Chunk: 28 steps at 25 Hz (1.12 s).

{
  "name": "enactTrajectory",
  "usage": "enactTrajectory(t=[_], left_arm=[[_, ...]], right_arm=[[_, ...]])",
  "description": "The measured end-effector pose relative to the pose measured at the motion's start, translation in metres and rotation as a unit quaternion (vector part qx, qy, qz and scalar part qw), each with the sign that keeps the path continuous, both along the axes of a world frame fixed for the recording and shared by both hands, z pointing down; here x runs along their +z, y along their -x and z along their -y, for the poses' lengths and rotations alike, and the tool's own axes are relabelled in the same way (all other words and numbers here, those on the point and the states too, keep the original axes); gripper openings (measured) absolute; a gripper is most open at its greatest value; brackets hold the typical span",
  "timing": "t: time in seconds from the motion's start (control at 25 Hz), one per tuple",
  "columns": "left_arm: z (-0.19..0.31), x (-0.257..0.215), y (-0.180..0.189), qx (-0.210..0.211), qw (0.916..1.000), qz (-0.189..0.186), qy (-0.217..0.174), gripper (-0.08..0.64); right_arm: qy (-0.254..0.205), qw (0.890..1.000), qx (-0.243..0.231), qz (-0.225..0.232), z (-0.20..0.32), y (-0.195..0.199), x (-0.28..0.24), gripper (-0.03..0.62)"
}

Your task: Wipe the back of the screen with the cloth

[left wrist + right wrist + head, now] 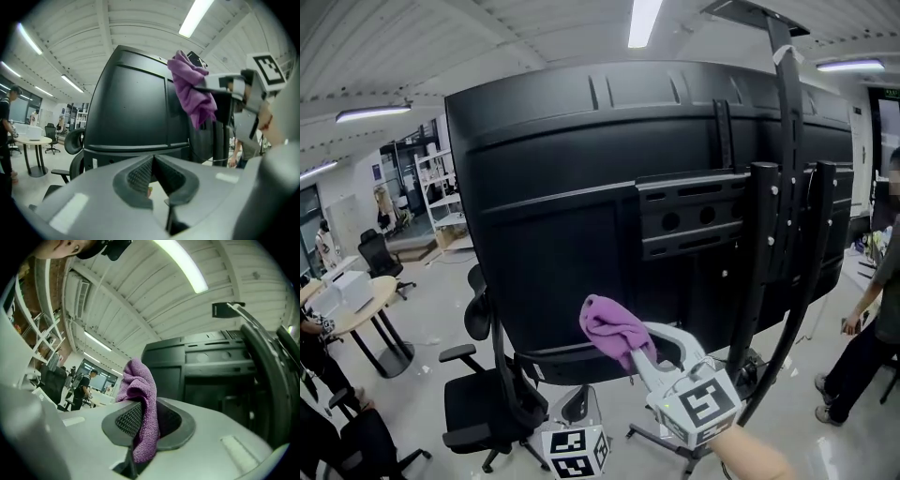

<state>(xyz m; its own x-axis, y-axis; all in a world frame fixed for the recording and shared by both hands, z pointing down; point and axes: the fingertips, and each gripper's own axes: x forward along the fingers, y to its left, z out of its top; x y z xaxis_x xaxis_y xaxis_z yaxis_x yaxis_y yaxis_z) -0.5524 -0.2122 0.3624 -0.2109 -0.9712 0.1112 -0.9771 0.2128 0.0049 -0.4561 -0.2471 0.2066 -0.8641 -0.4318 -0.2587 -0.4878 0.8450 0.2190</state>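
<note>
The big black back of the screen [581, 206] stands upright on a rolling stand and fills the head view. My right gripper [636, 354] is shut on a purple cloth [614, 327], held up in front of the screen's lower middle; whether the cloth touches the panel cannot be told. In the right gripper view the cloth [140, 404] hangs out between the jaws, with the screen back [206, 371] beyond. My left gripper [152, 176] is shut with nothing between its jaws, low at the bottom of the head view, where only its marker cube [576, 454] shows. It looks at the screen [131, 108] and the cloth [192, 91].
The stand's black uprights [783, 225] and mount bracket [694, 217] run down the screen's right half. A black office chair [483, 394] stands below left. A round table [366, 309] is at far left. A person [872, 319] stands at the right edge.
</note>
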Motion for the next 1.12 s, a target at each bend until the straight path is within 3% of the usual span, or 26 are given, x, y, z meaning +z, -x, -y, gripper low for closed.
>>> enactTrajectory(t=[0.16,0.4,0.72,1.12], left_arm=[[0.008,0.017,-0.062,0.009,0.9998,-0.013,0.009,0.008],[0.02,0.044,-0.159,0.021,0.9992,-0.026,0.02,0.008],[0.052,0.062,-0.297,0.08,0.9956,-0.038,0.029,0.008],[0.13,0.055,-0.45,0.195,0.9797,-0.027,0.04,0.008]], right_arm=[[0.066,0.998,0.002,0.0,0.008,-0.057,0.07,0.054],[0.101,0.995,0.024,-0.015,0.013,-0.154,0.137,0.054],[0.116,0.989,0.095,-0.005,0.036,-0.295,0.159,0.054],[0.133,0.969,0.204,0.034,0.113,-0.448,0.16,0.054]])
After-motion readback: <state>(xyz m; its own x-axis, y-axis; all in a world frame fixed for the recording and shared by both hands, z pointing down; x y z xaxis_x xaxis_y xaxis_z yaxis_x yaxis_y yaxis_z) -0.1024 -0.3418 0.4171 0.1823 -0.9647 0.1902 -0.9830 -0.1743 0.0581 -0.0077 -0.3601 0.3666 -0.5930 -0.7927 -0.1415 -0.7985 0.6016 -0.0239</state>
